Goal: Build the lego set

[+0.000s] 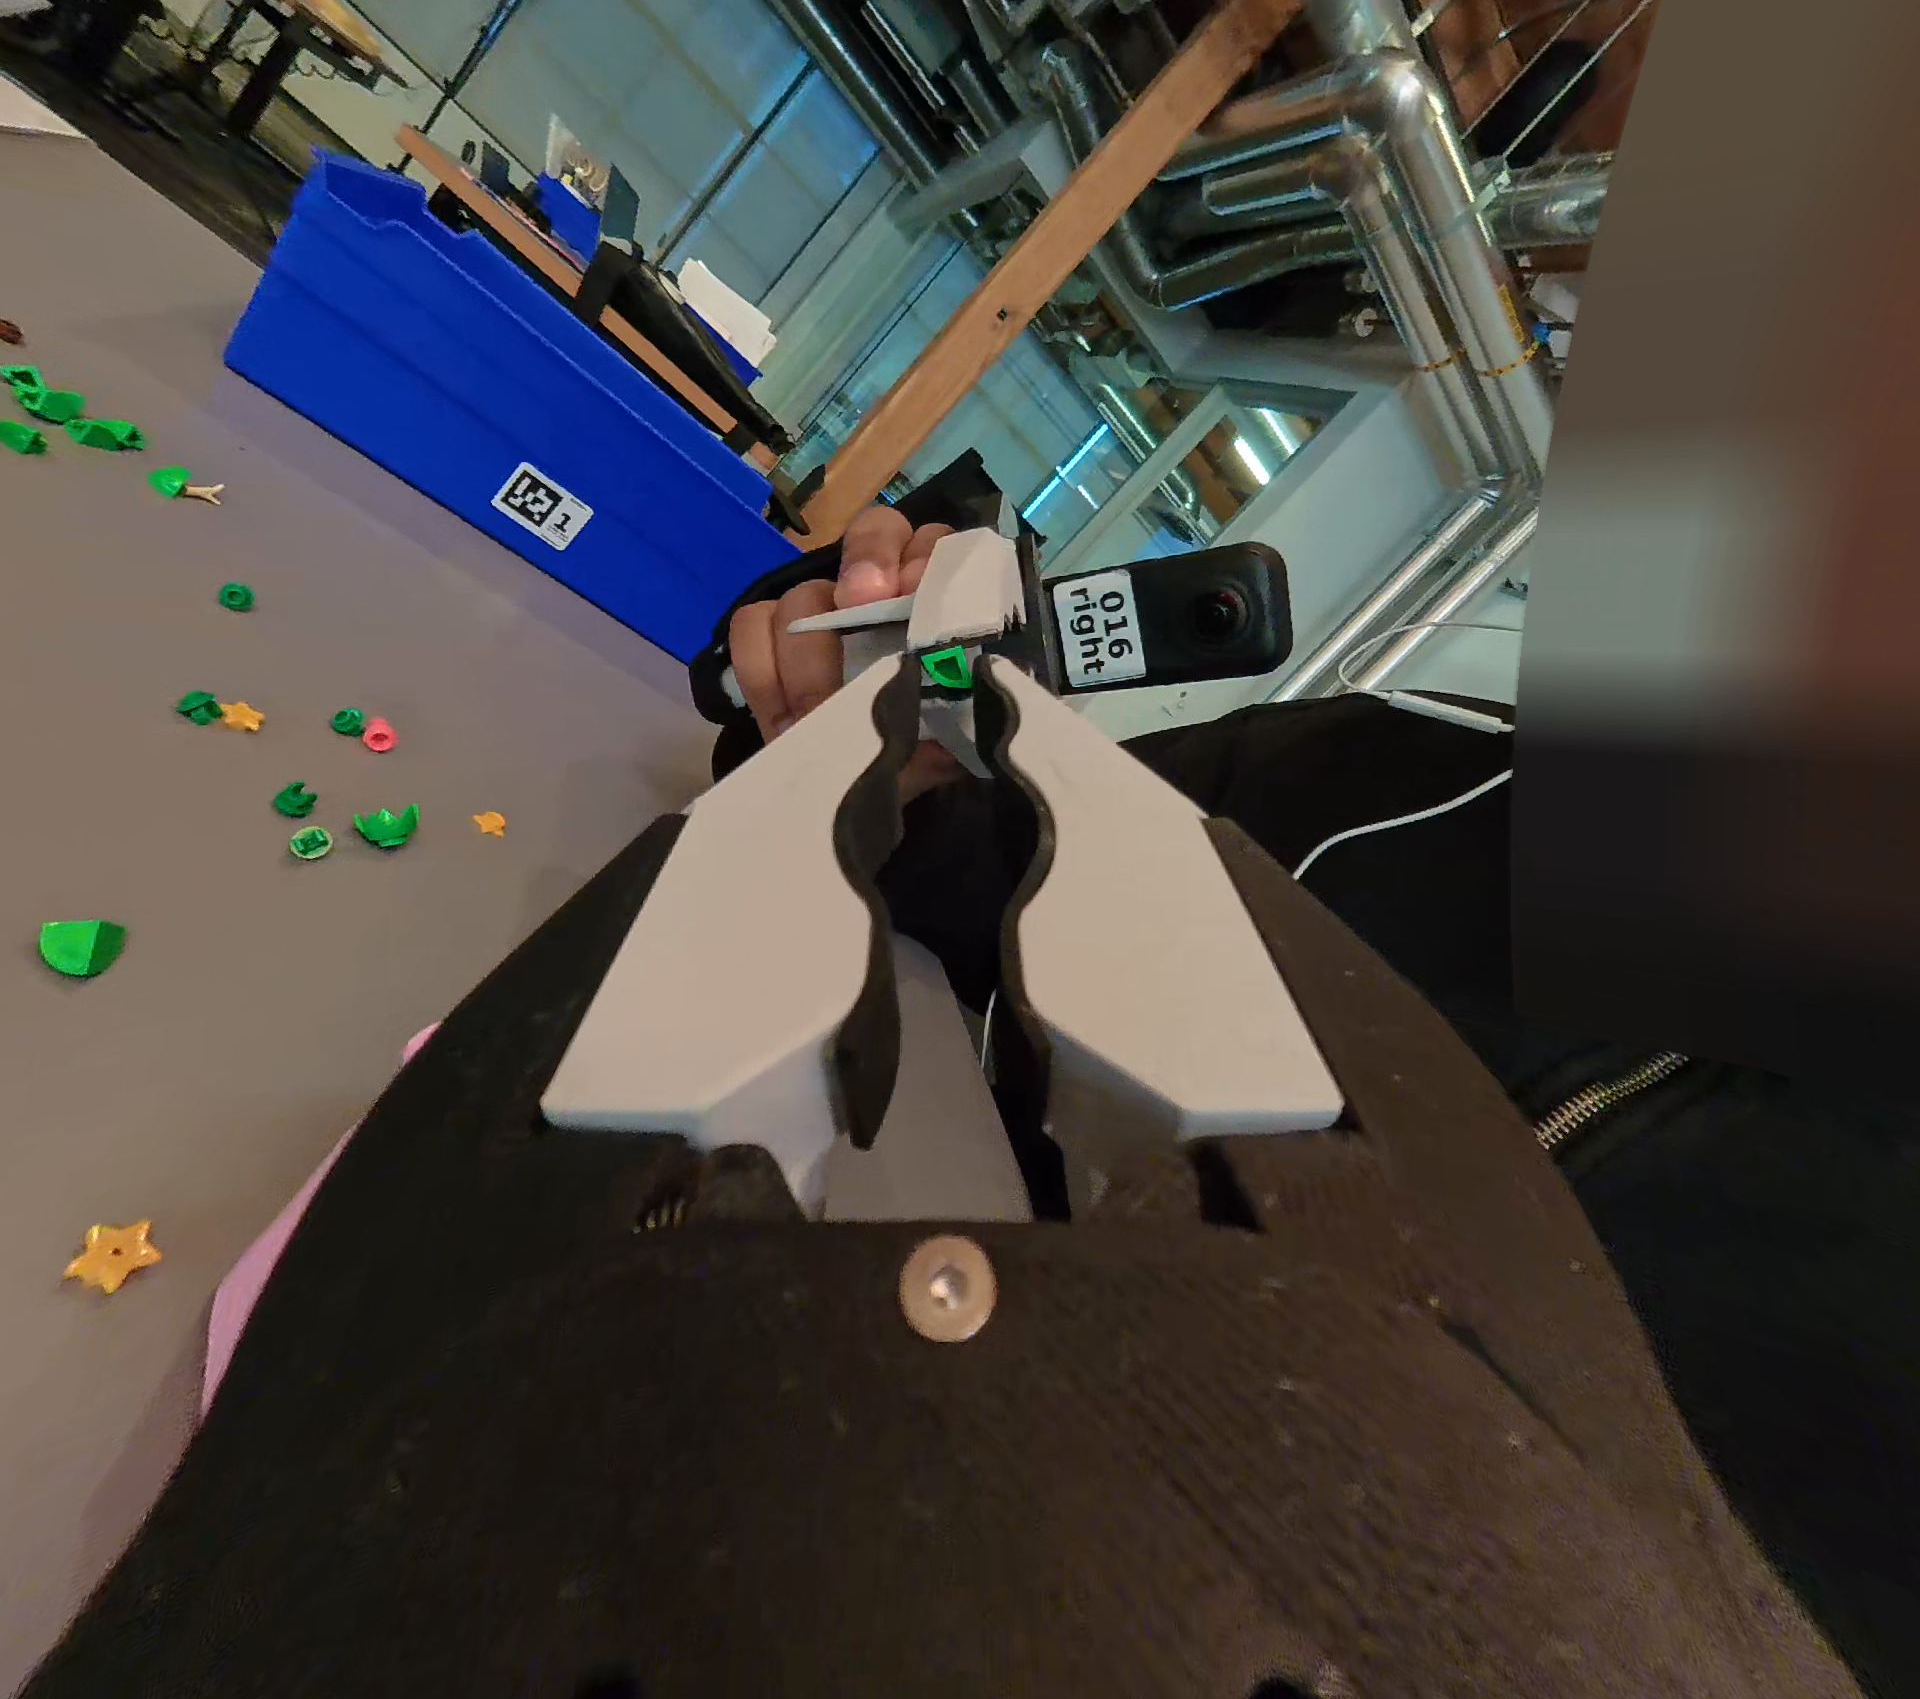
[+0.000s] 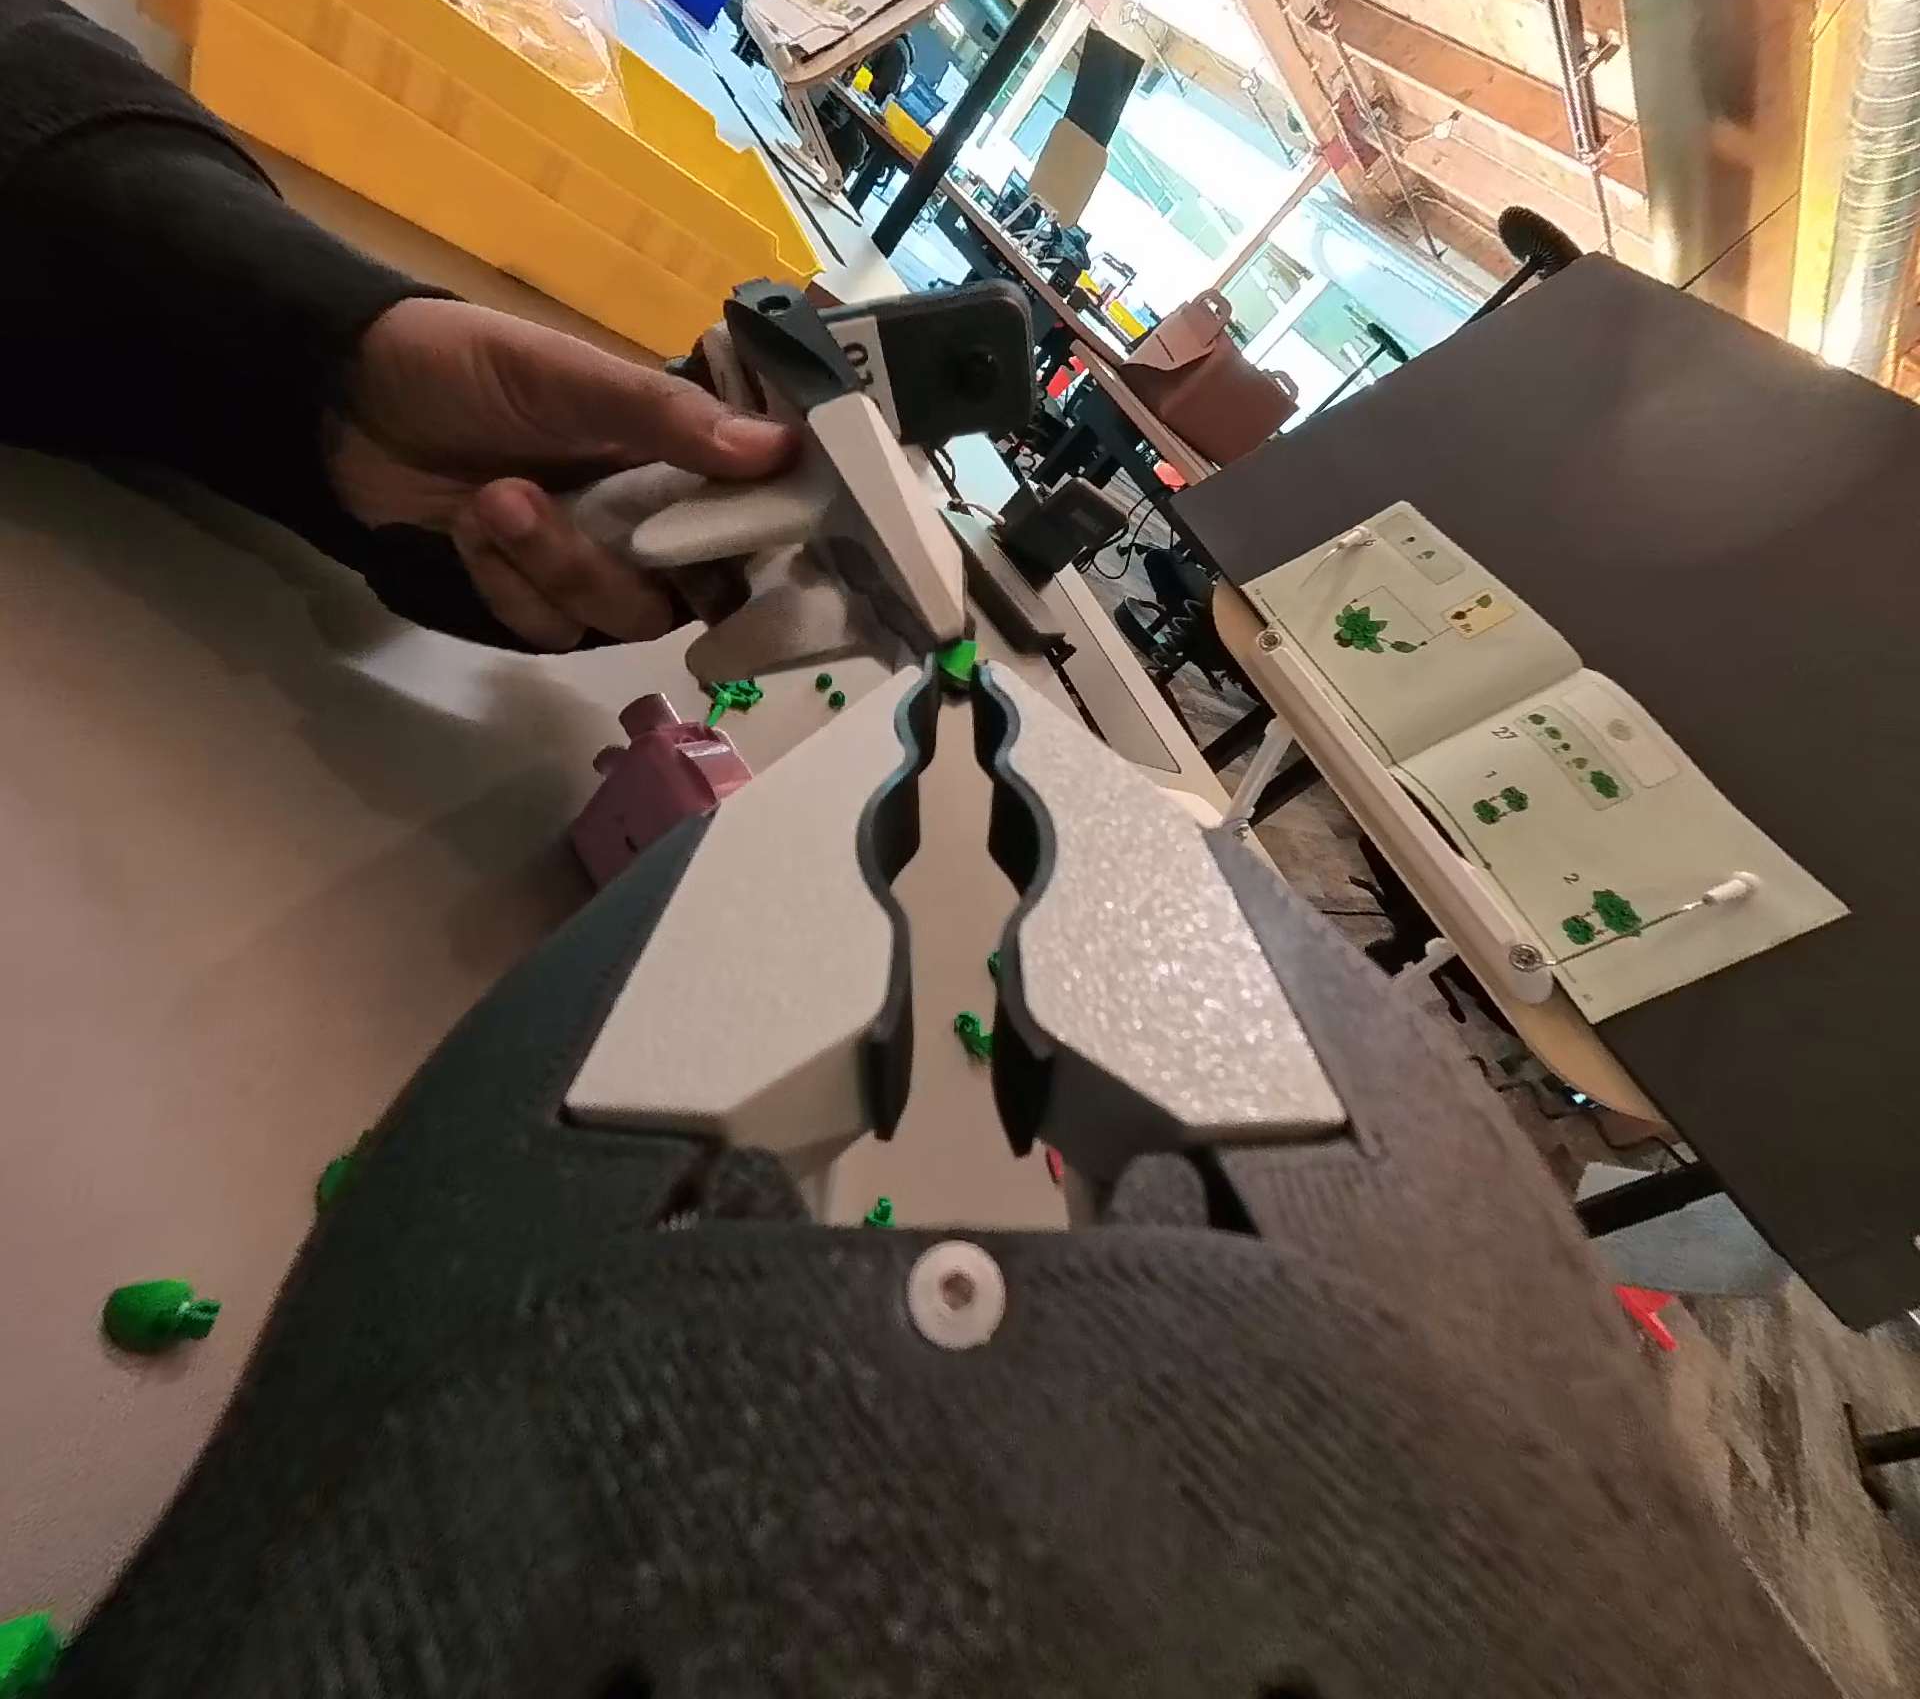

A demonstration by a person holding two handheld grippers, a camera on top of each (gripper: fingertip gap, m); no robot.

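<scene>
Between both grippers (image 1: pixel 948 670), apparently green piece (image 2: pixel 954 662)

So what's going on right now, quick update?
Both grippers raised off the table, tips meeting. Left gripper and right gripper pinch a small green piece between them. Loose pieces lie below; nothing blocking.

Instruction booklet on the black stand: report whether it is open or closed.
Open. The instruction booklet lies spread across two pages on the black stand, with a wire clip over each outer edge.
</scene>
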